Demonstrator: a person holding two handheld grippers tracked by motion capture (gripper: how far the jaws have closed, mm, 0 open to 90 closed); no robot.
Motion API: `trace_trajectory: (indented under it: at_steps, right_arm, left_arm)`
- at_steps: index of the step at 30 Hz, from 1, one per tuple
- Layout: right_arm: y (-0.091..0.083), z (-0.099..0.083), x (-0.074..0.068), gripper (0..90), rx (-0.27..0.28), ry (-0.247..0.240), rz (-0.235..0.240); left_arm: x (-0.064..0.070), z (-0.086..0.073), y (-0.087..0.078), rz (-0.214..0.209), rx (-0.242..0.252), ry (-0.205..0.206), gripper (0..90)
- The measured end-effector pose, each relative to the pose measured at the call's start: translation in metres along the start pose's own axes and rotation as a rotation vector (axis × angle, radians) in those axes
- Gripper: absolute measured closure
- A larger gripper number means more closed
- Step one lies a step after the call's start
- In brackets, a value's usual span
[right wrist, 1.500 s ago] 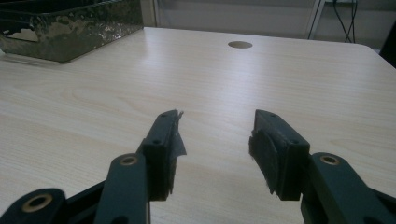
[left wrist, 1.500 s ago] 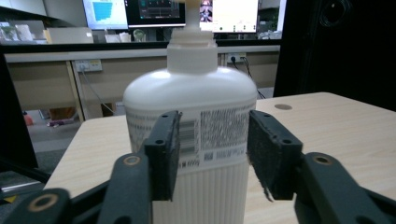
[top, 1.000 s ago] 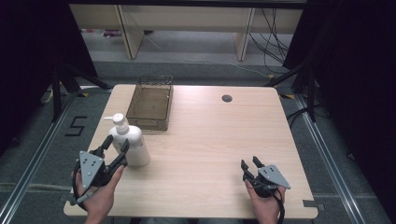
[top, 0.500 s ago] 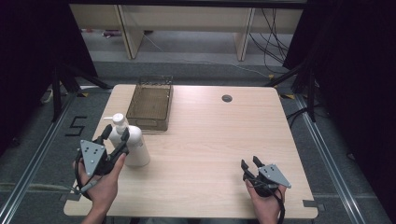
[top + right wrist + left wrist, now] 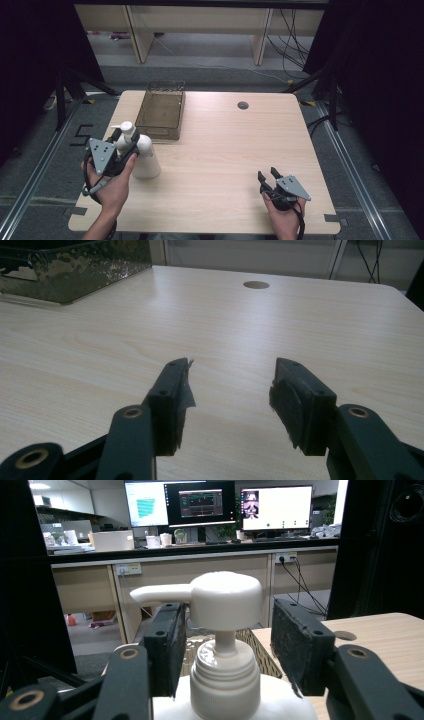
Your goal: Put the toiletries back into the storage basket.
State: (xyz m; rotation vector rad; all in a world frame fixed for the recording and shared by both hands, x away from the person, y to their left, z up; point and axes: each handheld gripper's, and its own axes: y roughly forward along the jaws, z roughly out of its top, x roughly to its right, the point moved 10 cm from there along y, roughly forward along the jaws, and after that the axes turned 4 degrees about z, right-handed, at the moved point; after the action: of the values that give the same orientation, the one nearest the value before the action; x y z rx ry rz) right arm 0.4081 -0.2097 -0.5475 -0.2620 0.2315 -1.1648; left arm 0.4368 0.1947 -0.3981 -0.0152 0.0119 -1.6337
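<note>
Table (image 5: 225, 150) of pale wood, dark wire-mesh basket (image 5: 161, 111) beyond the left jaws. White plastic pump bottle (image 5: 227, 650) stands upright between left gripper (image 5: 227, 645) jaws, gaps visible both sides of its neck. Right gripper (image 5: 232, 390) wide open, empty, tabletop between its jaws.

The pump bottle (image 5: 142, 152) is being stood upright on the bench (image 5: 220, 150), near its left edge, w/ the wire basket (image 5: 161, 111) just behind it & slightly to the right, twd the far side. The left gripper (image 5: 127, 142) is being held at the bottle's neck, one jaw on either side of the pump, below the pump head. The right gripper (image 5: 268, 179) is being kept at the near right corner, well apart from the bottle. A cable hole (image 5: 243, 105) is being seen far back, right of the basket.
</note>
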Motion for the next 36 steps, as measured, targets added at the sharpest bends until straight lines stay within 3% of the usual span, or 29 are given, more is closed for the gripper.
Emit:
trace_trajectory:
  at_steps: [2, 13, 20, 29, 33, 34, 35, 36]
  right_arm:
    - [-0.0005, -0.0001, -0.0016, 49.1, -0.002, 0.016, 0.008]
    - [0.0003, 0.0004, 0.0004, 48.7, 0.001, -0.010, -0.010]
    - [0.0001, 0.0007, 0.0016, 48.5, 0.004, -0.020, -0.015]
    - [0.0001, 0.0007, 0.0016, 48.5, 0.003, -0.021, -0.016]
    - [-0.0013, -0.0011, -0.0008, 48.4, -0.013, 0.009, -0.011]
    - [-0.0012, 0.0001, 0.0020, 48.3, -0.009, -0.025, -0.015]
    - [-0.0014, -0.0012, -0.0010, 48.3, -0.015, 0.014, -0.015]
    - [-0.0013, -0.0010, -0.0006, 48.3, -0.013, 0.010, -0.016]
  left_arm:
    - [-0.0009, 0.0009, 0.0008, 0.003, -0.001, 0.002, 49.6]
    - [-0.0008, 0.0010, 0.0024, 0.010, -0.009, -0.006, 57.7]
    - [-0.0013, 0.0022, 0.0039, -0.008, -0.025, -0.030, 58.9]
    - [-0.0004, 0.0030, 0.0057, -0.013, -0.034, -0.021, 59.2]
    - [0.0012, 0.0052, 0.0057, -0.016, -0.027, -0.016, 59.3]
    - [0.0011, 0.0063, 0.0059, -0.016, -0.024, -0.015, 59.3]
    - [0.0010, 0.0074, 0.0061, -0.015, -0.023, -0.017, 59.3]
    - [0.0011, 0.0087, 0.0063, -0.018, -0.023, -0.017, 59.4]
